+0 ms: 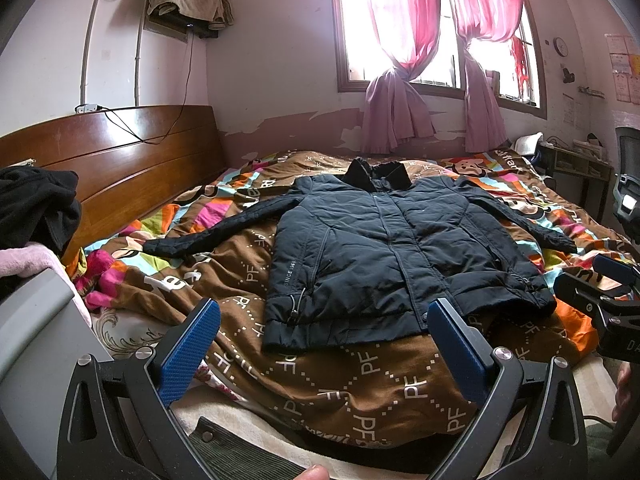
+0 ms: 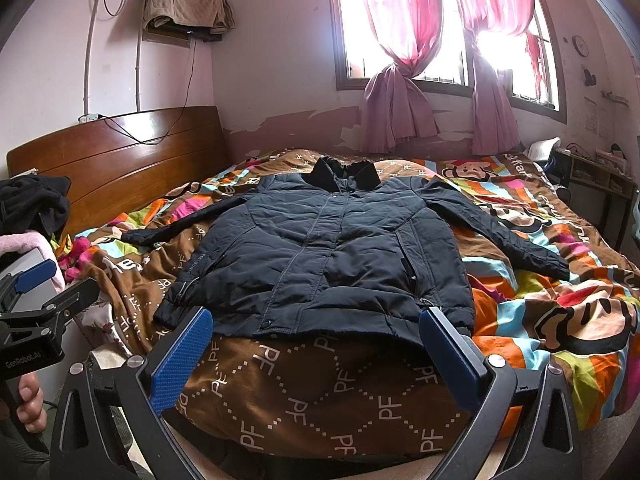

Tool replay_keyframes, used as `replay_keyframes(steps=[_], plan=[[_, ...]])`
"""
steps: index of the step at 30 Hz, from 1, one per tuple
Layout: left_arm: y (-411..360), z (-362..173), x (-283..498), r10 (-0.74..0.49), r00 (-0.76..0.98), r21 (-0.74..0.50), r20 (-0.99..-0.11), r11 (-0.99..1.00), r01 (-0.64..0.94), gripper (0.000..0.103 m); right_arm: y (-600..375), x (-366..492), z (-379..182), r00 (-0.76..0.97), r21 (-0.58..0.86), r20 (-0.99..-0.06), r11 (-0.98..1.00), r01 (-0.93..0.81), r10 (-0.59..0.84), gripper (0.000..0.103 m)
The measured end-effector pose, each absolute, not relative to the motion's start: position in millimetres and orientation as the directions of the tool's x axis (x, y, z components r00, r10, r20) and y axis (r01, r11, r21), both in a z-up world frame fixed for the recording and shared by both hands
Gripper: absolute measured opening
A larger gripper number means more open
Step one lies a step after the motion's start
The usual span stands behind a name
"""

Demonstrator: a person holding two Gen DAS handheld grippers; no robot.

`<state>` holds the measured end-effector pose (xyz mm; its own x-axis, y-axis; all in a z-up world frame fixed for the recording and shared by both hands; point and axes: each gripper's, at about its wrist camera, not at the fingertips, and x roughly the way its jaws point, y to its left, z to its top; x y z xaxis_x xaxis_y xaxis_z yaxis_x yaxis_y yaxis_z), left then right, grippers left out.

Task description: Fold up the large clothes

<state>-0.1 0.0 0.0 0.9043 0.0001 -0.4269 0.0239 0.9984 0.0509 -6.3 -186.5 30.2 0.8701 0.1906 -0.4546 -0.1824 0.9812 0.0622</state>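
Observation:
A dark navy padded jacket lies flat and face up on the bed, zipped, collar toward the window, both sleeves spread out to the sides. It also shows in the right wrist view. My left gripper is open and empty, held just short of the jacket's hem, toward its left half. My right gripper is open and empty, also at the hem, toward its right half. The right gripper shows at the right edge of the left wrist view, and the left gripper at the left edge of the right wrist view.
The bed is covered by a brown and multicoloured cartoon quilt. A wooden headboard stands at the left, with dark clothes piled beside it. A window with pink curtains is behind the bed. A desk stands at the right.

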Motion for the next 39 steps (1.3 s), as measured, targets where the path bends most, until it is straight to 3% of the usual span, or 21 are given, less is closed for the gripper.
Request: replay_keyframes(steps=[32,39], plan=[[0.0,-0.3,0.4,0.005,0.902,0.057,-0.432,0.998,0.021,0.101,-187.8,-5.6,28.8,0.865,0.068,-0.463,0.981,-0.180,0.191,0.103],[4.8,-18.5,29.4,0.121,0.830,0.122,-0.545,0.990,-0.065,0.101,-195.6,7.5,13.2,0.811,0.144,-0.541,0.974,-0.173,0.224,0.103]])
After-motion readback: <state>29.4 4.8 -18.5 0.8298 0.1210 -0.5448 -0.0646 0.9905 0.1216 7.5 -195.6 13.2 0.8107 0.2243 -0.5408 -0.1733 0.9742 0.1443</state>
